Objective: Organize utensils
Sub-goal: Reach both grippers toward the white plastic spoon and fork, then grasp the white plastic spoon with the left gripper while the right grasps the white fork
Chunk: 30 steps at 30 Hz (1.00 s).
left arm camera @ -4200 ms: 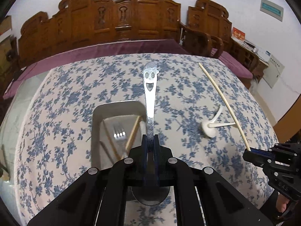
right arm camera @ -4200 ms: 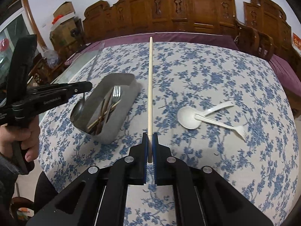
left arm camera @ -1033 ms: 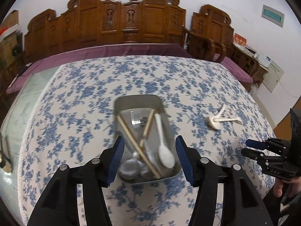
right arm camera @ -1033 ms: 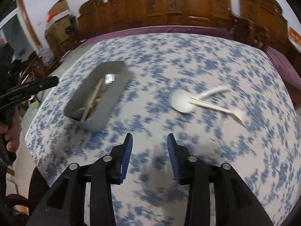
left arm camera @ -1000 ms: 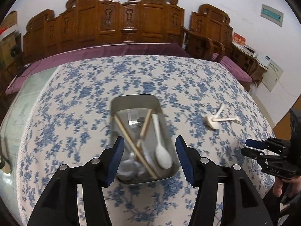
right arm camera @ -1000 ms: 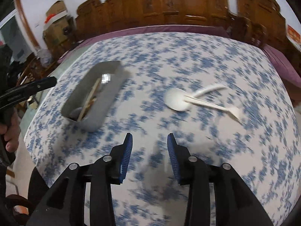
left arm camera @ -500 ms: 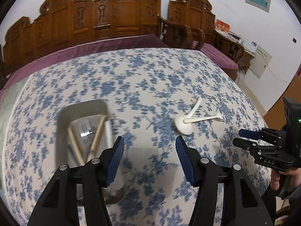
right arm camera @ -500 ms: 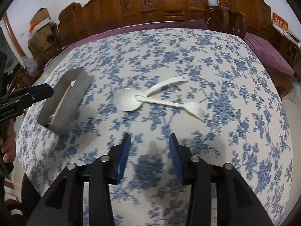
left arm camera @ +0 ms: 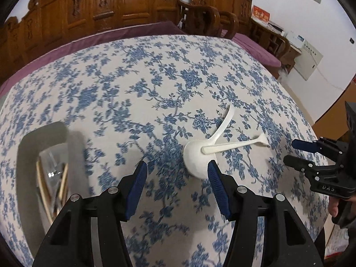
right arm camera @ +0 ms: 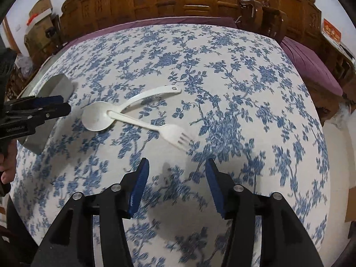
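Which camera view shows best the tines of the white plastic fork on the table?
The right wrist view: the white plastic fork lies whole there, tines plain, its handle across the white plastic spoon. The left wrist view shows the fork at a distance, with tines too small to tell.

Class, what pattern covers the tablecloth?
Blue flowers on white tablecloth; clearest in the right wrist view.

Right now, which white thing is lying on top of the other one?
The fork. Its handle rests across the spoon, with its end in the spoon's bowl; the spoon lies underneath on the cloth.
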Motion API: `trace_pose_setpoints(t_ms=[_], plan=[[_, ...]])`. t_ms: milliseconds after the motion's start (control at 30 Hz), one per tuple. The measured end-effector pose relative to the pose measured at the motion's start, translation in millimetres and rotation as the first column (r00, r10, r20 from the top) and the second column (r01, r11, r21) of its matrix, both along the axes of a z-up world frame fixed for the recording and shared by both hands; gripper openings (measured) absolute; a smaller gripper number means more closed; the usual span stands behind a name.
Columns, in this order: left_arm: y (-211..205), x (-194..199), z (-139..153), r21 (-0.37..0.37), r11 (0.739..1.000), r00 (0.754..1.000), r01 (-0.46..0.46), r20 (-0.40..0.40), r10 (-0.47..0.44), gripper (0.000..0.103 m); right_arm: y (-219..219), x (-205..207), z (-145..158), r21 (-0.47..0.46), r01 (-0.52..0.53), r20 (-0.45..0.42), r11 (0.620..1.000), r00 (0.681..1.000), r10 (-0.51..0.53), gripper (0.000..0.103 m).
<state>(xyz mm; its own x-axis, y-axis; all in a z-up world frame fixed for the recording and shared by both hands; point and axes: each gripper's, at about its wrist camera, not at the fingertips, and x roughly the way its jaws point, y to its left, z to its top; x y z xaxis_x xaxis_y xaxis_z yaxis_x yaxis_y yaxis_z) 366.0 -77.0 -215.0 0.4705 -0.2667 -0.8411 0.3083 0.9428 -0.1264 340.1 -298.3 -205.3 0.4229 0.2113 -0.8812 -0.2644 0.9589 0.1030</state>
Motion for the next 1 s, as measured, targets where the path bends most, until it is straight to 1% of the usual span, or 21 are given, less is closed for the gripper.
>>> trace_pose_setpoints(t_ms=[200,533,600,667,733,767,800,867,967,1000], plan=[[-16,13,-11,0.014,1.0,1.0,0.019,-0.017,-0.019,0.053,11,21,-13,-0.057,-0.063,-0.009,0.996,0.998,0.063,0.055],[-15,18,-19,0.029,1.0,0.999,0.013,-0.034,-0.012,0.053,34,39,-28,-0.181,-0.178,-0.016,0.967,0.984,0.178,0.055],[-14,19,-20,0.029,1.0,0.999,0.011,-0.036,-0.01,0.053,37,40,-30,-0.209,-0.196,-0.014,0.958,0.98,0.197,0.049],[-13,20,-21,0.027,1.0,0.999,0.01,-0.037,-0.009,0.053,38,41,-31,-0.232,-0.205,-0.016,0.951,0.978,0.207,0.04],[-14,20,-21,0.029,1.0,0.999,0.012,-0.039,-0.011,0.053,38,41,-32,-0.243,-0.214,-0.014,0.946,0.976,0.217,0.035],[-14,20,-22,0.03,0.999,0.999,0.013,-0.04,-0.011,0.053,38,42,-32,-0.251,-0.213,-0.013,0.944,0.976,0.217,0.026],[-14,21,-22,0.029,0.999,0.999,0.013,-0.041,-0.011,0.053,37,42,-33,-0.256,-0.211,-0.014,0.943,0.977,0.215,0.021],[-15,22,-23,0.027,1.0,0.999,0.012,-0.044,-0.011,0.053,33,43,-31,-0.25,-0.203,-0.014,0.947,0.979,0.206,0.007],[-17,24,-25,0.023,1.0,0.999,0.014,-0.047,-0.013,0.053,25,45,-27,-0.227,-0.183,-0.008,0.957,0.982,0.186,0.005],[-18,25,-26,0.022,1.0,0.999,0.015,-0.047,-0.014,0.053,21,45,-24,-0.205,-0.174,-0.008,0.963,0.984,0.176,0.003]])
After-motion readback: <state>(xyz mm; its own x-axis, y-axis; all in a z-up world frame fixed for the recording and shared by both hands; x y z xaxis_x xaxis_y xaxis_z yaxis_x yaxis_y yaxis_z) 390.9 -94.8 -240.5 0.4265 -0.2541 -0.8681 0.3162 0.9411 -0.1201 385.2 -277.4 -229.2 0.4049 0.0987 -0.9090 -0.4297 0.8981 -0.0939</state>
